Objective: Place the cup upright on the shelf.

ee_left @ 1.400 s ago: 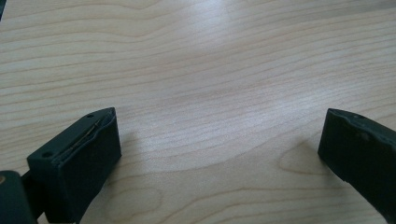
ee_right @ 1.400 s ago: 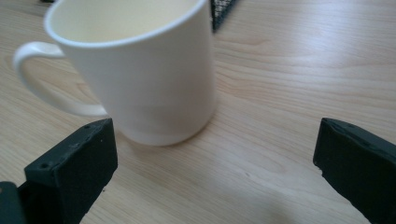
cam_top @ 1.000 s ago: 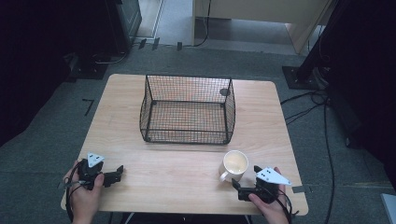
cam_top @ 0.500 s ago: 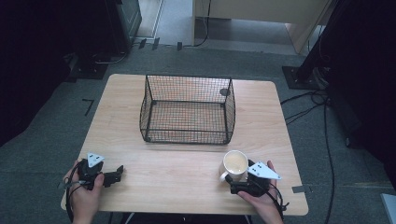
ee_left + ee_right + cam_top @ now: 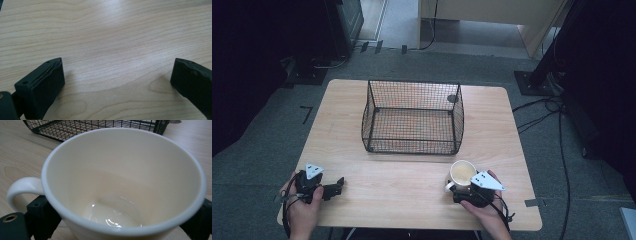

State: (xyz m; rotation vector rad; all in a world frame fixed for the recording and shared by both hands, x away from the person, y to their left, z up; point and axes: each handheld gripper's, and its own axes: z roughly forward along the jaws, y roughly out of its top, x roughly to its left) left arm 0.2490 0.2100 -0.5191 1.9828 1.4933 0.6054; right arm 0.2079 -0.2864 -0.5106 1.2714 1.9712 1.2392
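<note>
since a second ago the right gripper (image 5: 460, 189) has slid left and forward, up to the cream cup (image 5: 462, 173) at the near right of the wooden table (image 5: 412, 175). its jaws now stand on either side of the cup's body, handle to the left, but whether they press it i cannot tell. the left gripper (image 5: 335, 187) has stayed at the near left, jaws wide apart over bare wood, holding nothing. just beyond the cup sits the black wire basket (image 5: 412, 117).
</note>
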